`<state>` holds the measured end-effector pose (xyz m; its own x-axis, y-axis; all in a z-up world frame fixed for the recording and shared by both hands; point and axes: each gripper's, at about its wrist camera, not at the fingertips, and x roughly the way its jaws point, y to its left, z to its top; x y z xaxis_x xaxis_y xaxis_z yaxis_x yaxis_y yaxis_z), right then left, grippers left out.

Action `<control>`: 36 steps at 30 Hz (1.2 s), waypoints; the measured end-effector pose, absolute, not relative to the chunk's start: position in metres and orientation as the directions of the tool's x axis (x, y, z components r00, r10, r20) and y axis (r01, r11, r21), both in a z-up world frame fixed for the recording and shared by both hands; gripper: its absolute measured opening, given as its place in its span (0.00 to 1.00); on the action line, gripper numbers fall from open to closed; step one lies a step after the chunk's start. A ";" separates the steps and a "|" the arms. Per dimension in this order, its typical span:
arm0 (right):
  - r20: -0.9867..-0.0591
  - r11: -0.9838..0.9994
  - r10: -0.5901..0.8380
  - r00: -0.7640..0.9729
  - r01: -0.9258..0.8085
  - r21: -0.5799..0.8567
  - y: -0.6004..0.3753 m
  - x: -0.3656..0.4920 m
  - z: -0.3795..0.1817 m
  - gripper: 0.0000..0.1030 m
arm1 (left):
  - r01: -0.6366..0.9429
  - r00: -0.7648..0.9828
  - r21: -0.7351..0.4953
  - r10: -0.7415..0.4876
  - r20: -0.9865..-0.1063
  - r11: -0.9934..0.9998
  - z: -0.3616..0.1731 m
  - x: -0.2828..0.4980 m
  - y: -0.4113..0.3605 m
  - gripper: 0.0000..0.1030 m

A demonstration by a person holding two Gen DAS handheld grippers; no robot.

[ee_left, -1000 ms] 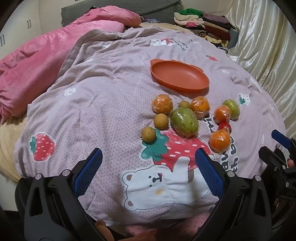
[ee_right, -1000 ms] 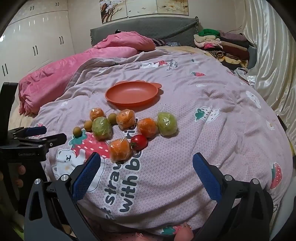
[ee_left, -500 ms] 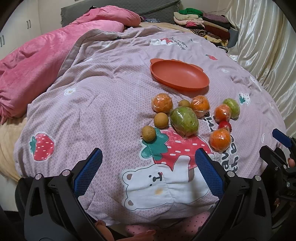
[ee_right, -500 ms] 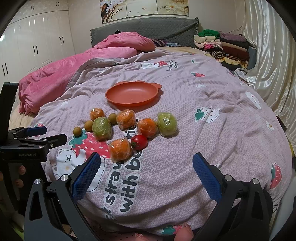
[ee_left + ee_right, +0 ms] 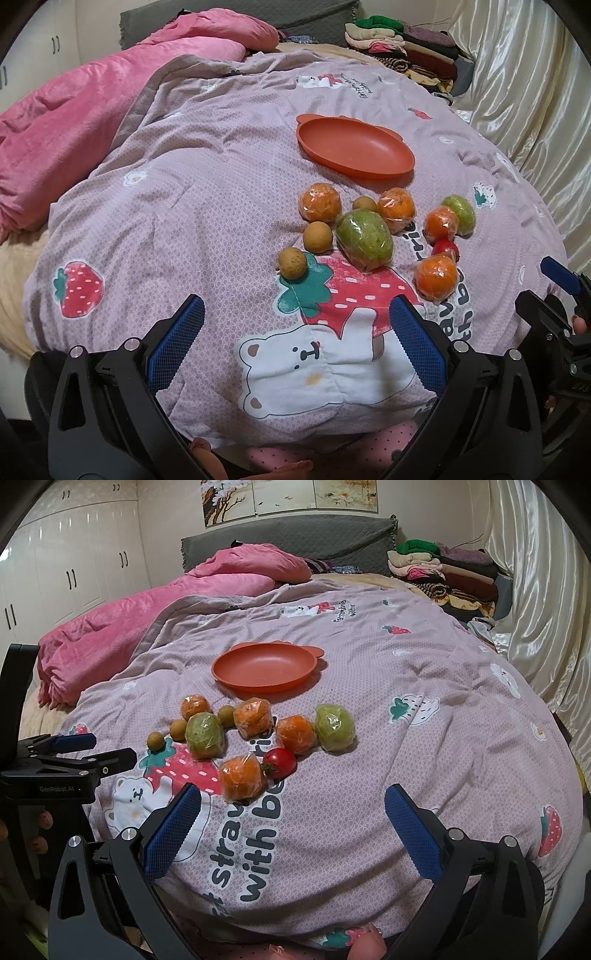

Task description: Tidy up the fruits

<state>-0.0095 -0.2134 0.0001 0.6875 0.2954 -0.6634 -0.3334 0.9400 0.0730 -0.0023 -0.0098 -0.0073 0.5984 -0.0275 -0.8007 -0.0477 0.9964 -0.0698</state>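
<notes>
Several fruits lie loose on a printed bedspread, just in front of an empty orange plate [image 5: 354, 147] [image 5: 264, 666]. Among them are wrapped oranges [image 5: 436, 277] [image 5: 242, 777], a large wrapped green fruit [image 5: 364, 238] [image 5: 204, 734], a second green fruit [image 5: 334, 727], small brown round fruits [image 5: 293, 263] [image 5: 156, 740] and a red tomato [image 5: 280, 762]. My left gripper [image 5: 295, 339] stands open, low at the near edge of the bed, short of the fruits. My right gripper [image 5: 291, 825] is open too, just short of the nearest orange. Neither holds anything.
A pink duvet [image 5: 122, 631] is bunched along the left side of the bed. Folded clothes [image 5: 443, 572] are stacked at the far right beside a shiny curtain [image 5: 543, 590]. White wardrobes [image 5: 74, 565] stand at the left. The bed's near edge drops away below both grippers.
</notes>
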 end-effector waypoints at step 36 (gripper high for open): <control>-0.661 0.947 0.279 0.697 -0.314 0.068 -0.215 -0.013 -0.001 0.96 | -0.041 0.606 -0.090 -0.047 -0.794 0.995 -0.001 -0.002 -0.007 0.92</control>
<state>-0.0129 -0.2150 -0.0010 0.6969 0.2787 -0.6608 -0.3139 0.9470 0.0684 -0.0021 -0.0071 -0.0014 0.6055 -0.0468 -0.7944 -0.0405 0.9952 -0.0896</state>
